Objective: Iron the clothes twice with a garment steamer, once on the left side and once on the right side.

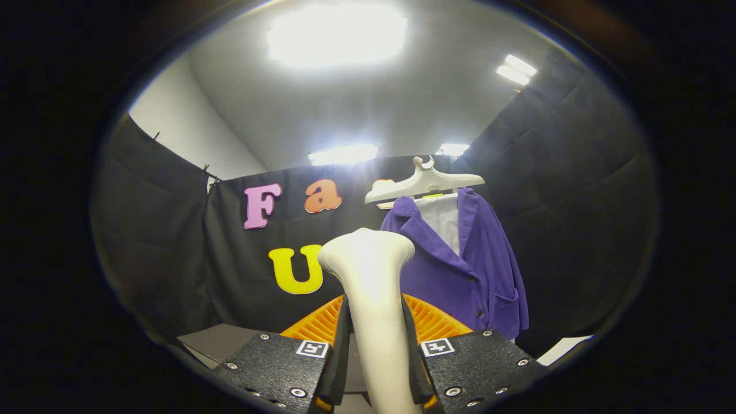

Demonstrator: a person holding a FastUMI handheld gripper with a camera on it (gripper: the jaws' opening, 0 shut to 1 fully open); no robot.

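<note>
Gripper view: the claw (pixel 375 351) points forward and upward toward the booth's back wall. Its two black fingers (pixel 282 368) sit low in the picture, each carrying a small square marker, and their dark pads press on both sides of a cream-white garment steamer (pixel 371 299). The claw is closed firmly on the steamer's handle. The handle rises from between the fingers and widens into a rounded head just ahead of and above them. An orange ribbed part (pixel 322 322) fans out behind the handle, close beyond the fingers on both sides.

Beyond the steamer head, and slightly to the right of the claw, a purple jacket (pixel 466 270) hangs on a white hanger (pixel 422 184) in front of the black cloth wall (pixel 172 247). The jacket hangs open at the collar, showing a pale lining or shirt (pixel 444 221) inside, with dark buttons and a chest pocket on its front. The steamer head is apart from the fabric, not touching it. Bright ceiling lights (pixel 336 34) glare overhead.
</note>
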